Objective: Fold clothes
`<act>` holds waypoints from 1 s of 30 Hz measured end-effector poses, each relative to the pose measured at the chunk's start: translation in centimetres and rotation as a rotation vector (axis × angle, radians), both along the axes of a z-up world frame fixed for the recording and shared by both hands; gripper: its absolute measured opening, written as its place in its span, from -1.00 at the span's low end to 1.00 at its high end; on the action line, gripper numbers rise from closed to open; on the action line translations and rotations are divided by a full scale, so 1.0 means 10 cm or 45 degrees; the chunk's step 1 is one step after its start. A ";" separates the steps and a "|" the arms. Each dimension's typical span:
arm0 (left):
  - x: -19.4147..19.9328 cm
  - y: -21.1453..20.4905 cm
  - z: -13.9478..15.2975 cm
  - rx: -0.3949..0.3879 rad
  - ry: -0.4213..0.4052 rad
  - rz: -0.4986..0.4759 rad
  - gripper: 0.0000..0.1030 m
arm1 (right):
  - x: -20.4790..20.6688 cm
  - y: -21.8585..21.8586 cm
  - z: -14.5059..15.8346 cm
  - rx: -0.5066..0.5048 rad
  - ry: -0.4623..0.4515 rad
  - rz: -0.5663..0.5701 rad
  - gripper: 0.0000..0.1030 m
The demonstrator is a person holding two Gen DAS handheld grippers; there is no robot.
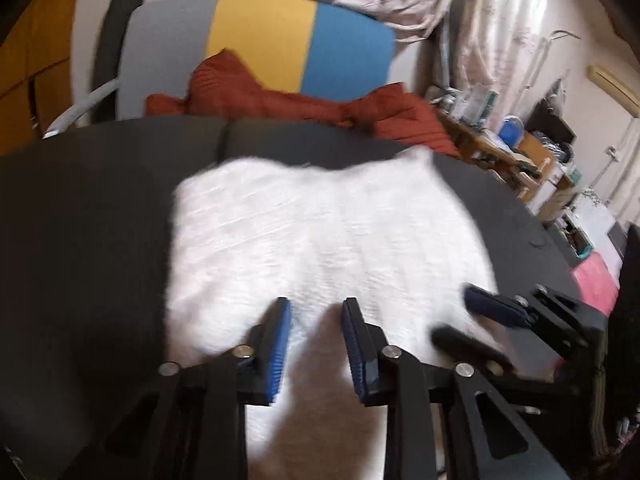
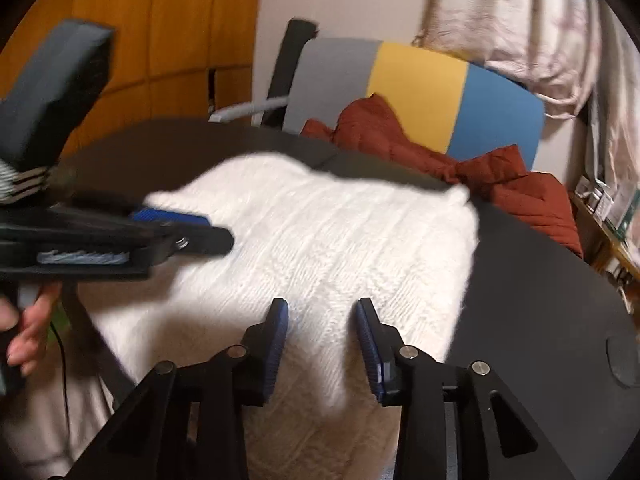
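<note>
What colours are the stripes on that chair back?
The chair back has grey, yellow and blue stripes, seen best in the right wrist view.

A soft, ribbed white knit sweater (image 2: pixel 320 248) is seen spread on a matt black table (image 2: pixel 540 280), beside a rust-red garment (image 2: pixel 500 184) of quilted cloth. The left gripper (image 1: pixel 316 340) and right gripper (image 2: pixel 322 344) are made of matt black plastic with bright metal screws, and their fingers are faced with ridged blue pads (image 2: pixel 278 352). Behind, a chair back (image 1: pixel 280 40) is covered in smooth grey, yellow and blue fabric, and glossy wooden panelling (image 2: pixel 160 40) is visible.
</note>
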State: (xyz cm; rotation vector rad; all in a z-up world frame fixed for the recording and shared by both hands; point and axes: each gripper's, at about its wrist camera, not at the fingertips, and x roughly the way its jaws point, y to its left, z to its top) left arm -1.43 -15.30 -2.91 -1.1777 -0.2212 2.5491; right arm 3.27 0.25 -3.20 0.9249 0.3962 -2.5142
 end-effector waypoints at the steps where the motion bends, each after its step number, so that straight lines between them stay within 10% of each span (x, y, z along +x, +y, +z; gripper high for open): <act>1: 0.00 -0.11 -0.05 0.050 -0.008 0.004 -0.57 | 0.01 -0.02 -0.05 0.007 -0.025 0.010 -0.27; 7: 0.10 -0.19 -0.09 0.017 0.042 -0.033 -0.66 | 0.09 0.03 -0.20 -0.024 -0.033 0.020 -0.27; 16: 0.30 -0.11 0.28 0.160 0.172 -0.020 -0.62 | -0.13 0.51 0.42 -0.346 -0.007 0.003 -0.27; 27: -0.23 -0.33 -0.07 0.119 -0.029 0.034 -0.66 | -1.19 0.36 0.07 -0.194 -0.208 -0.208 -0.24; 30: -0.28 -0.35 -0.13 0.148 -0.038 0.029 -0.67 | -1.23 0.54 -0.06 -0.369 -0.258 -0.279 -0.21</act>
